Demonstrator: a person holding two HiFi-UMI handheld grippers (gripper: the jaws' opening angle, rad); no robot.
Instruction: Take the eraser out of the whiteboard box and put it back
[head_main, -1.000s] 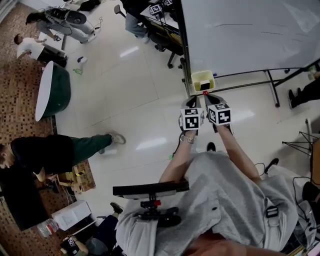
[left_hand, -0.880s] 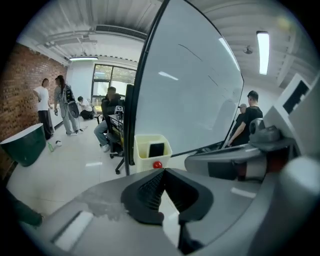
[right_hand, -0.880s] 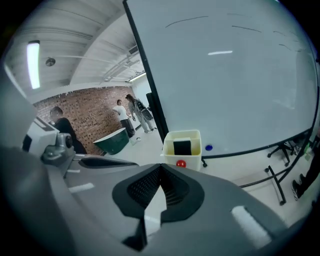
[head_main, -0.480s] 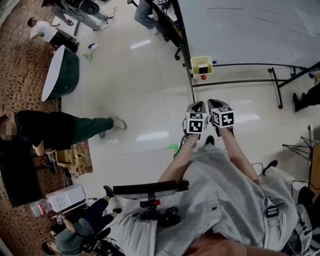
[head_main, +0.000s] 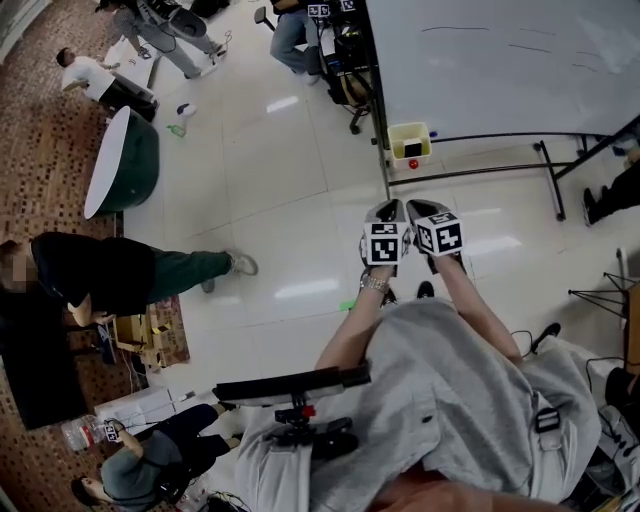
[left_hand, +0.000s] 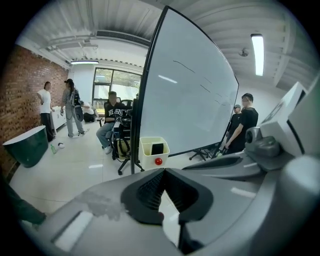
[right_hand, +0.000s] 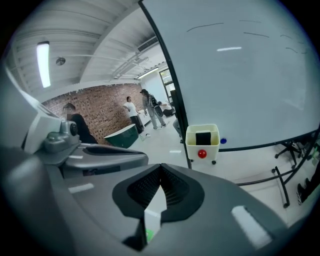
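A pale yellow whiteboard box (head_main: 409, 141) hangs at the whiteboard's lower left corner, with a red knob on its front. The black eraser (left_hand: 158, 148) stands inside it, and the right gripper view shows the eraser (right_hand: 203, 138) in the box (right_hand: 202, 142) too. Both grippers are held side by side over the floor, well short of the box and pointing toward it. My left gripper (head_main: 386, 210) is shut with nothing in it, its tips meeting (left_hand: 164, 171). My right gripper (head_main: 420, 208) is shut and empty as well (right_hand: 161, 167).
The whiteboard (head_main: 500, 60) stands on a black frame with legs (head_main: 545, 170) spreading over the pale tiled floor. A seated person and office chairs (head_main: 345, 80) are left of the board. A green tub (head_main: 125, 165) and other people (head_main: 120, 275) are at the left.
Both grippers have drawn back from the box, which was right at their tips a second ago and now lies a stretch of floor away. They stay shut.
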